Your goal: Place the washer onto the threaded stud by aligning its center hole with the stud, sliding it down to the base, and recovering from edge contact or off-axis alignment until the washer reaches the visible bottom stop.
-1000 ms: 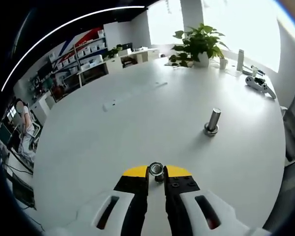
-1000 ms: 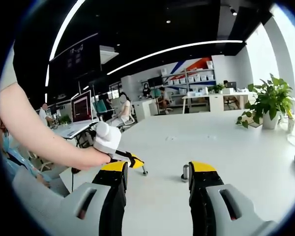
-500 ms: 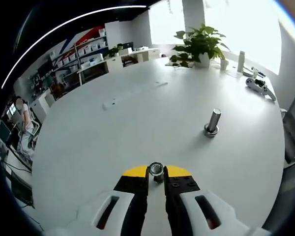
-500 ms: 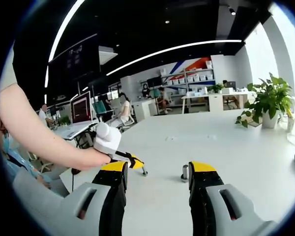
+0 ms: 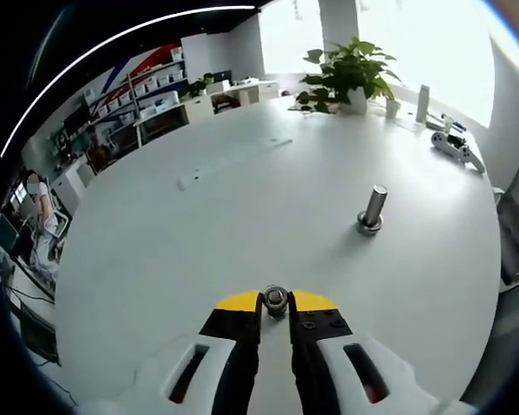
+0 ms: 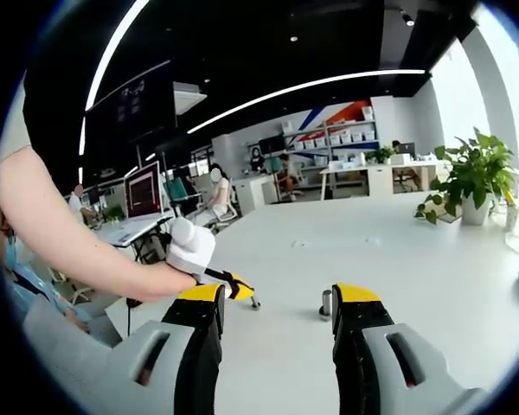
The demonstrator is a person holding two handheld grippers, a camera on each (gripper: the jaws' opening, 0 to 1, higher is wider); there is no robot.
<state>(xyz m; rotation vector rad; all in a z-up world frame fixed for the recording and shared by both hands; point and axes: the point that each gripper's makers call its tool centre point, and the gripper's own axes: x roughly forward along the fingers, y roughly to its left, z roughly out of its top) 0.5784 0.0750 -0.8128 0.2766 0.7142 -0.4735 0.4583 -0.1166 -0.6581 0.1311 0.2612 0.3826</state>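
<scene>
Left gripper view: the left hand-held gripper clamps the washer at its tips above the white table, well apart from the threaded stud standing upright. Right gripper view: the right hand-held gripper hangs with jaws apart, the stud between them.

A large white table is stretching away ahead of the left claw, its surface glossy under window light. A metal stud is standing upright on its round base ahead and to the right of that claw, well apart from it. At the far edge, a potted plant is sitting beside a small cup and a white upright bottle. Farther right, a white handheld device is lying near the table's edge. In the right gripper view the stud is standing on the table between the claw's tips.
</scene>
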